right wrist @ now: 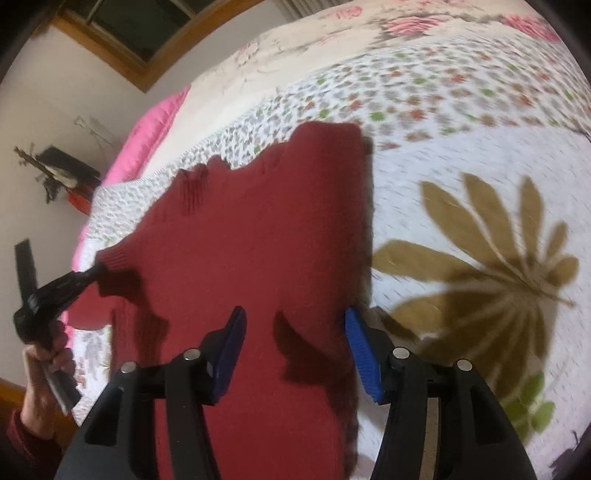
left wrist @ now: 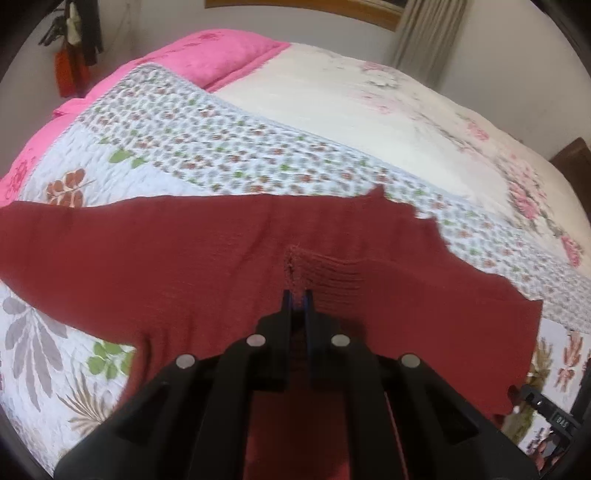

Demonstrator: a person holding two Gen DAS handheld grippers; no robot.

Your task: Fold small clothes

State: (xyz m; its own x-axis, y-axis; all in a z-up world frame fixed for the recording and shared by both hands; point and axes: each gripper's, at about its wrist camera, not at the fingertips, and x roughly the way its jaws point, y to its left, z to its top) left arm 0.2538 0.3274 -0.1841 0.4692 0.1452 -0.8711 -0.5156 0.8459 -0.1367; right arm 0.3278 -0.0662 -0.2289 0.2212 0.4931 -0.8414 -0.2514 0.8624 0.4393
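Observation:
A dark red knitted sweater [left wrist: 207, 258] lies spread on a floral quilted bedspread [left wrist: 229, 147]. My left gripper [left wrist: 297, 295] is shut on the ribbed cuff [left wrist: 332, 273] of a sleeve, which is folded over the sweater's body. The right wrist view shows the same sweater [right wrist: 258, 240], with the left gripper [right wrist: 90, 275] pinching the cuff at the left edge, held by a hand [right wrist: 44, 365]. My right gripper [right wrist: 295, 343] stands open above the sweater's right edge, its blue pads [right wrist: 360, 350] apart and holding nothing.
A pink blanket [left wrist: 221, 55] covers the far end of the bed. Beyond the quilt lies a cream flowered sheet [left wrist: 351, 103]. A curtain [left wrist: 428, 37] and a wood-framed window [right wrist: 147, 33] stand behind. Dark clothes hang on the wall [left wrist: 77, 33].

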